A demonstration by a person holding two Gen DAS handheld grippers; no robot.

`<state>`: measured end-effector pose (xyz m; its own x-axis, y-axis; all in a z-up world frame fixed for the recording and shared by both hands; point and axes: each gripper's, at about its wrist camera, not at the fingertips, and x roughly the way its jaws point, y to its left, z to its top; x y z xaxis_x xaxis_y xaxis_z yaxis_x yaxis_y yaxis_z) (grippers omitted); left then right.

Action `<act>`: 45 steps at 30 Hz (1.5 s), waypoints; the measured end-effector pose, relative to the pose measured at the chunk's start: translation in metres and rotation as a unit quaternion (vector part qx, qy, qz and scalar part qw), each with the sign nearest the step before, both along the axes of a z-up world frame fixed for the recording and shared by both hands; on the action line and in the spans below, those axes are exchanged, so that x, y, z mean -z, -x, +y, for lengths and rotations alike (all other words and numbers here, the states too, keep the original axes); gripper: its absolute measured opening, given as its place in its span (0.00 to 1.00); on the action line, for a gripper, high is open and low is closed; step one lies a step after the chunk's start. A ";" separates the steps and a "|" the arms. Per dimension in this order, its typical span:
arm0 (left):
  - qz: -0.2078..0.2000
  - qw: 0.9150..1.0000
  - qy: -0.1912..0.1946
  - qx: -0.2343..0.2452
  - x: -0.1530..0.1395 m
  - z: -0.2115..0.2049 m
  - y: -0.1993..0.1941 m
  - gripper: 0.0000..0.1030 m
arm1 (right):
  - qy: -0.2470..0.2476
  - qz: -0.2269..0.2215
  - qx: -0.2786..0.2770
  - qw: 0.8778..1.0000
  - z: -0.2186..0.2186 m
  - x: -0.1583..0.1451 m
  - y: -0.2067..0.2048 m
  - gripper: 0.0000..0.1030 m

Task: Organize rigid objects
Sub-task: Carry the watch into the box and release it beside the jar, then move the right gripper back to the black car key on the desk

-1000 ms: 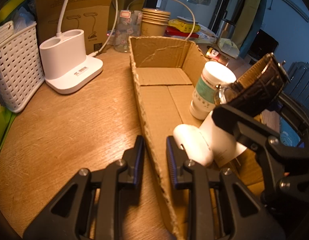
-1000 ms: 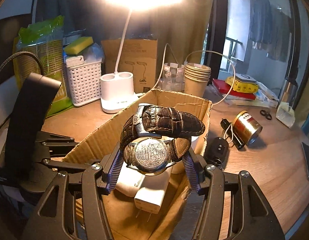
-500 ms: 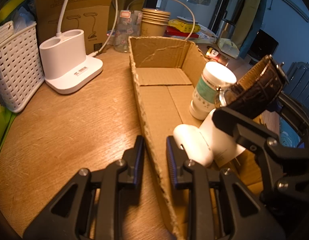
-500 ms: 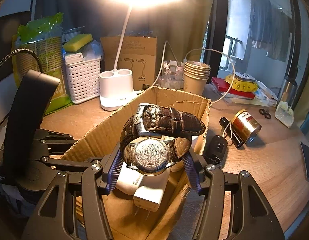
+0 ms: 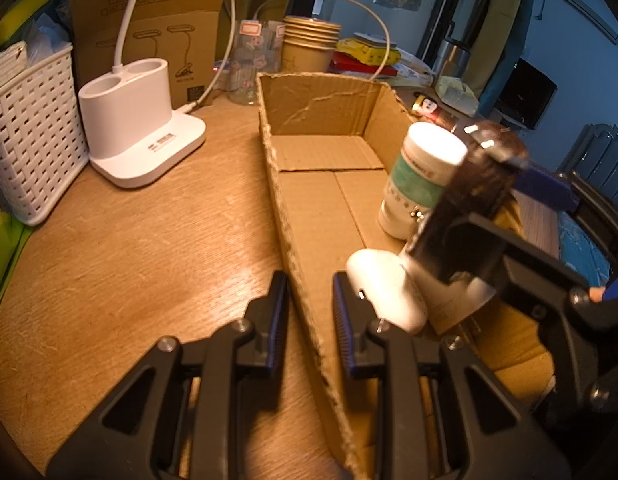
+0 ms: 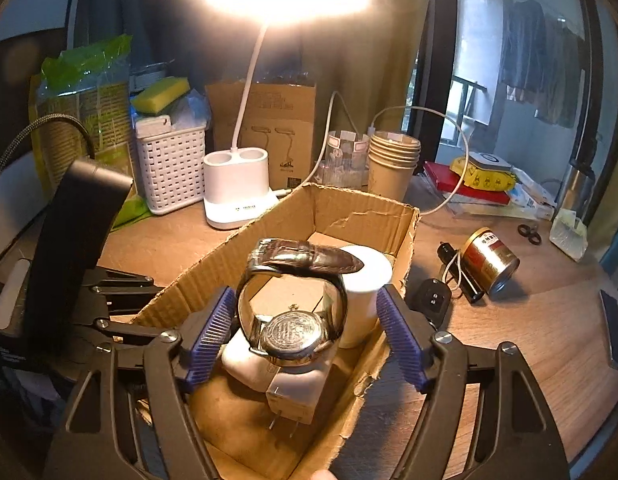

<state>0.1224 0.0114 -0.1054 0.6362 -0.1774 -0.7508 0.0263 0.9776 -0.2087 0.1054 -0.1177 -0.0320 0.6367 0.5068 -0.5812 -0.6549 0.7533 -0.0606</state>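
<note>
An open cardboard box (image 5: 329,160) lies on the wooden table. My left gripper (image 5: 309,320) is shut on its near left wall, one pad on each side. Inside the box are a white pill bottle (image 5: 421,176), a white earbud case (image 5: 385,292) and a white charger plug (image 6: 297,396). A brown-strapped wristwatch (image 6: 297,332) rests on the white items, case back facing me. My right gripper (image 6: 307,336) hangs over the box. Its jaws are opening, and the blue pads stand clear of the watch on both sides.
A white lamp base (image 5: 137,120) and a white basket (image 5: 33,132) stand left of the box, with stacked paper cups (image 5: 309,48) behind it. Right of the box lie a car key (image 6: 431,298), a gold can (image 6: 491,260) and a phone (image 6: 613,328).
The right jaws have spread and let go of the watch. It has dropped and tipped onto the white items in the box. The left gripper has not moved.
</note>
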 end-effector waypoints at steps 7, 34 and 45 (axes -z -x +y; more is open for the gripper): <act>0.000 1.000 0.000 0.000 0.000 0.000 0.000 0.24 | -0.009 -0.007 0.002 1.000 -0.003 -0.004 0.002 0.74; 0.000 1.000 -0.001 0.000 0.000 -0.001 0.003 0.24 | -0.021 -0.005 0.060 0.998 -0.024 -0.004 -0.015 0.74; 0.000 1.000 -0.001 0.000 0.000 -0.001 0.002 0.24 | -0.033 -0.010 0.079 0.996 -0.038 -0.010 -0.018 0.74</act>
<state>0.1199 0.0108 -0.1052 0.6367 -0.1757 -0.7509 0.0265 0.9781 -0.2064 0.1239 -0.1561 -0.0218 0.7222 0.4358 -0.5371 -0.5268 0.8498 -0.0188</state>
